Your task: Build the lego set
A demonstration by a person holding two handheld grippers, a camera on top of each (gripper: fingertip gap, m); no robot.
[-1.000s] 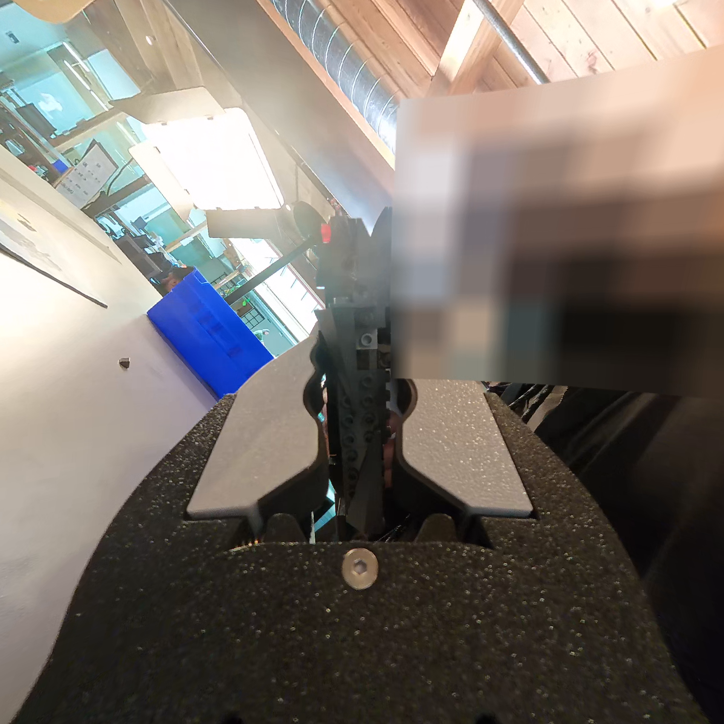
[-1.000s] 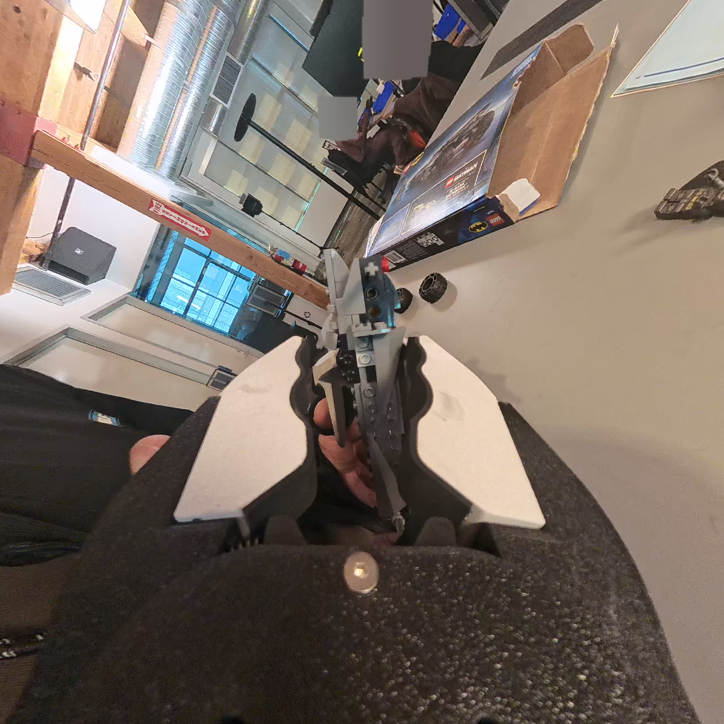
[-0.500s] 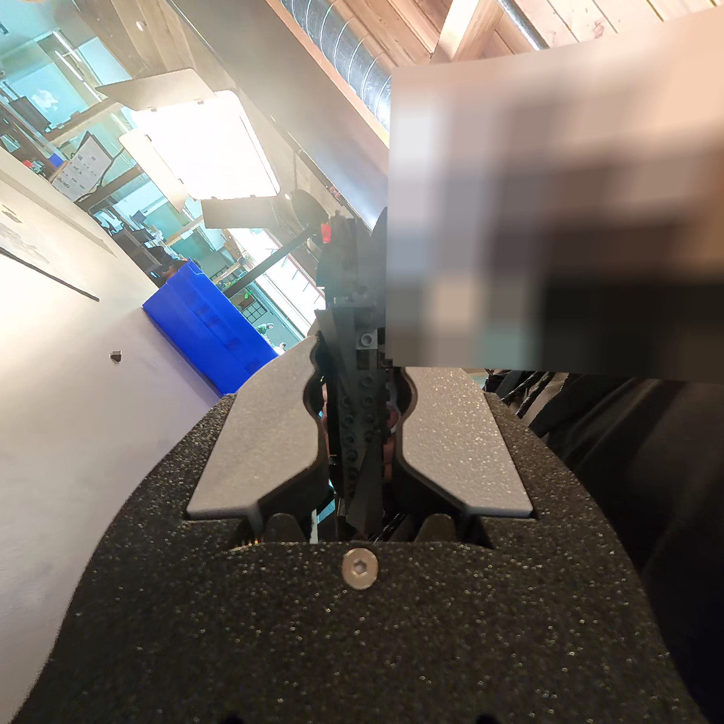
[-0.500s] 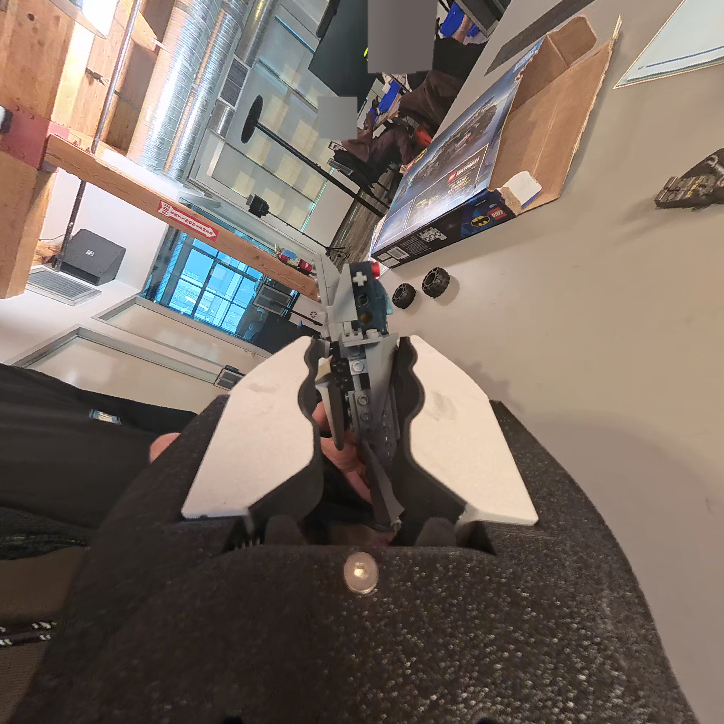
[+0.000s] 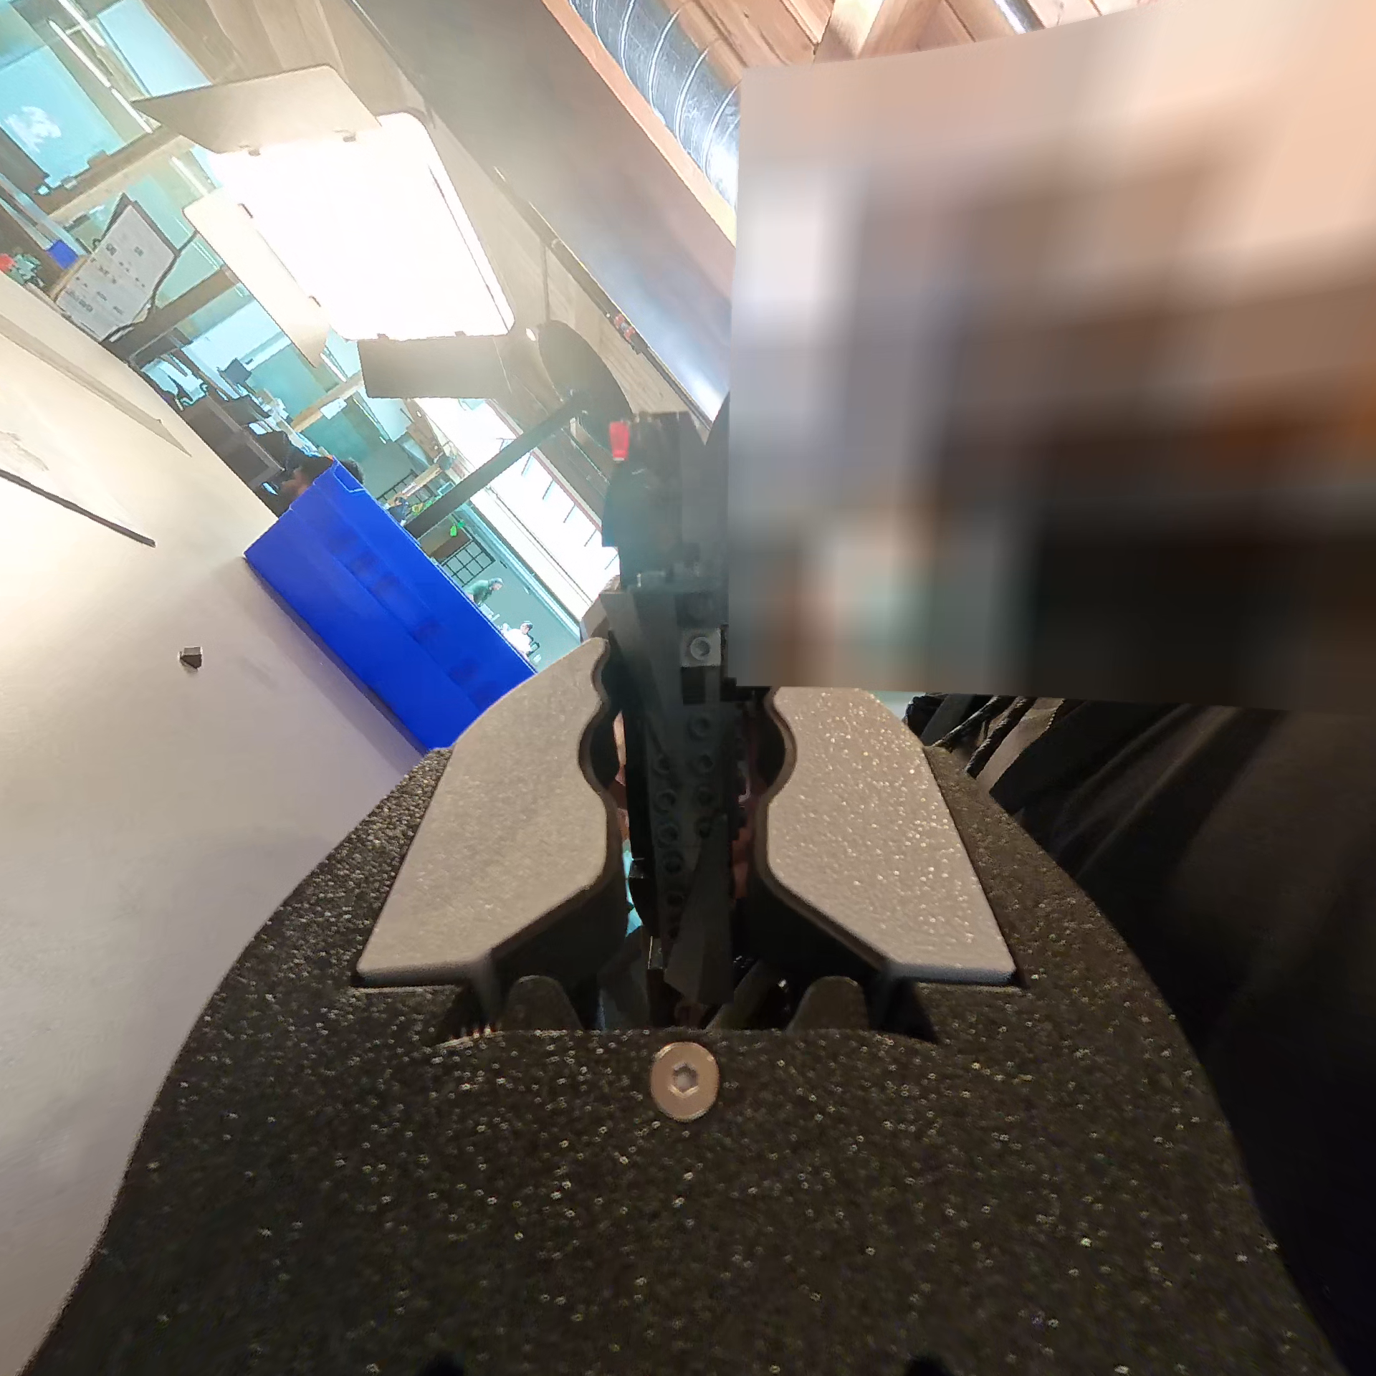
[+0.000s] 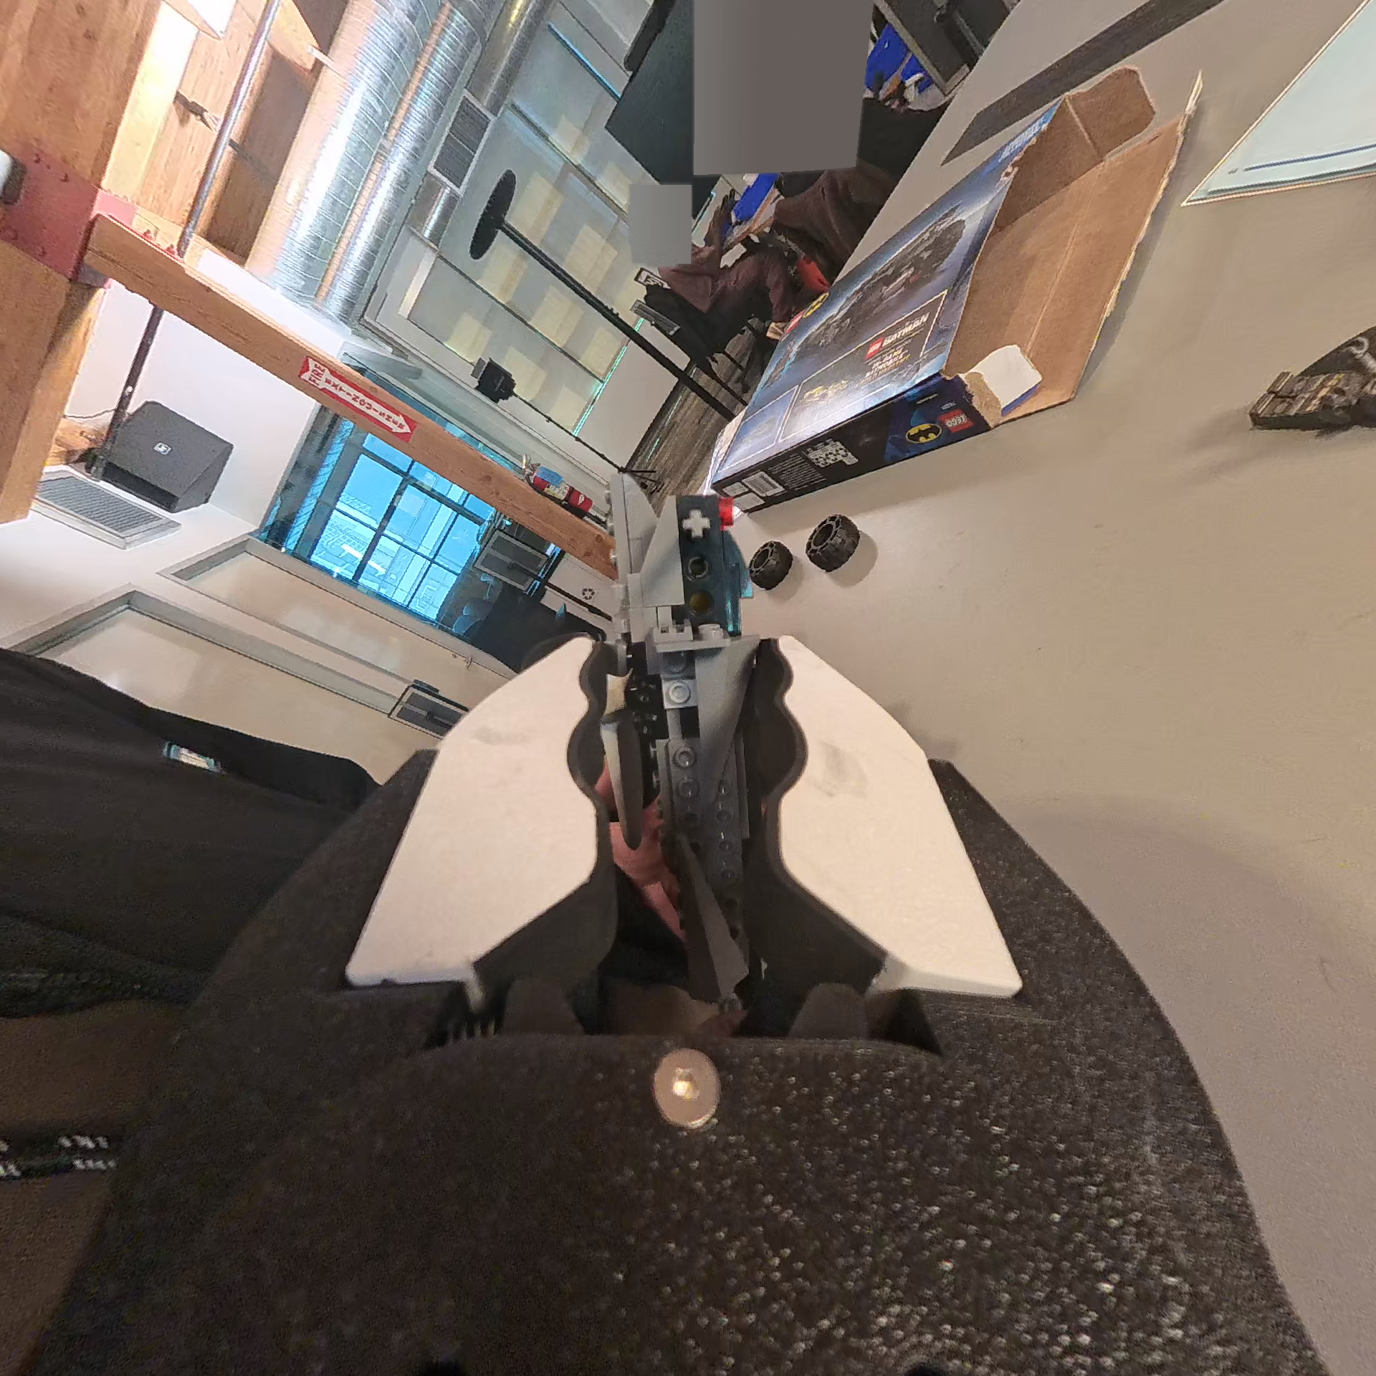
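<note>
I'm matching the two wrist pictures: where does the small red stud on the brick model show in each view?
Left wrist view: red stud at upper centre, atop the dark brick model in the left gripper.
Right wrist view: red stud at the model's top right, above the right gripper.
Shared landmark: the brick model itself.

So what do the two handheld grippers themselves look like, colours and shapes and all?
Each gripper has a broad, rounded black body with a speckled, grainy surface and one silver hex screw at its centre. The left gripper has flat grey fingers with wavy inner edges; the right gripper has the same shape, with white fingers. A black sleeve shows beside it.
</note>
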